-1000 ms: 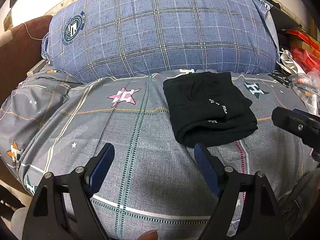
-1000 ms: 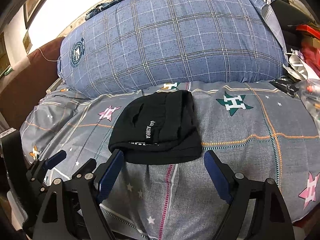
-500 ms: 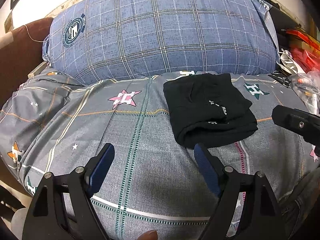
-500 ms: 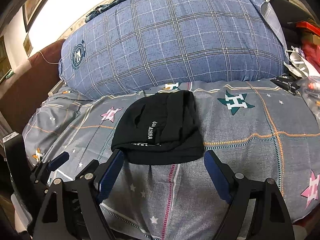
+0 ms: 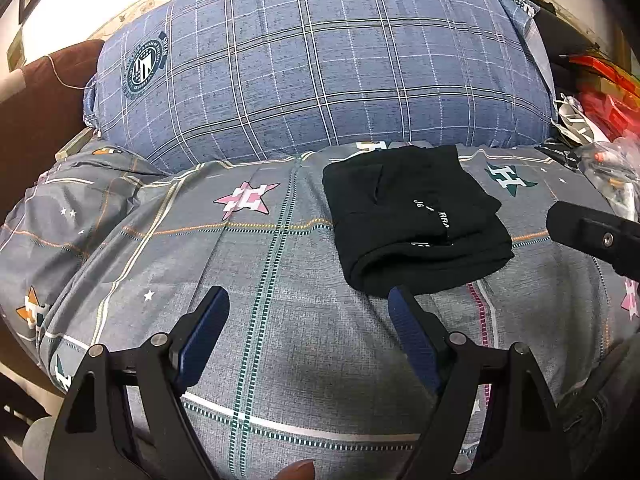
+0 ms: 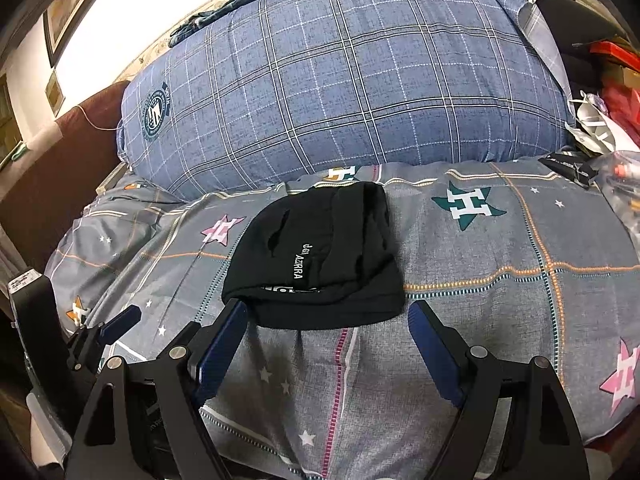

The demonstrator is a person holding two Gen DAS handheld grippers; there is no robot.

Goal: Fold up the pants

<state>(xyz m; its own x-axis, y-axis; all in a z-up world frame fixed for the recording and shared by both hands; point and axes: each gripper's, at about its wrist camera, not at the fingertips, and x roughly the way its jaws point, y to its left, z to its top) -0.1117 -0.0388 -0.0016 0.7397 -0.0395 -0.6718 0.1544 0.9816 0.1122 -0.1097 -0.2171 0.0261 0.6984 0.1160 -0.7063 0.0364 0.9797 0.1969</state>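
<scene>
Black pants (image 5: 412,216) with white lettering lie folded into a compact bundle on the grey star-print bedspread (image 5: 248,264). In the left wrist view they sit ahead and to the right of my left gripper (image 5: 308,300), which is open with only bedspread between its blue pads. In the right wrist view the pants (image 6: 320,256) lie just beyond my right gripper (image 6: 326,310), also open and holding nothing; its left fingertip sits by the bundle's near edge. The right gripper's body (image 5: 596,232) shows at the right edge of the left wrist view, and the left gripper's blue fingertip (image 6: 120,322) at the left of the right wrist view.
A big blue plaid pillow (image 5: 320,64) rises behind the pants. Red and white clutter and clear plastic bags (image 5: 600,128) crowd the right side. A dark brown headboard or sofa (image 6: 48,168) stands at the left. The bed's edge drops off at lower left.
</scene>
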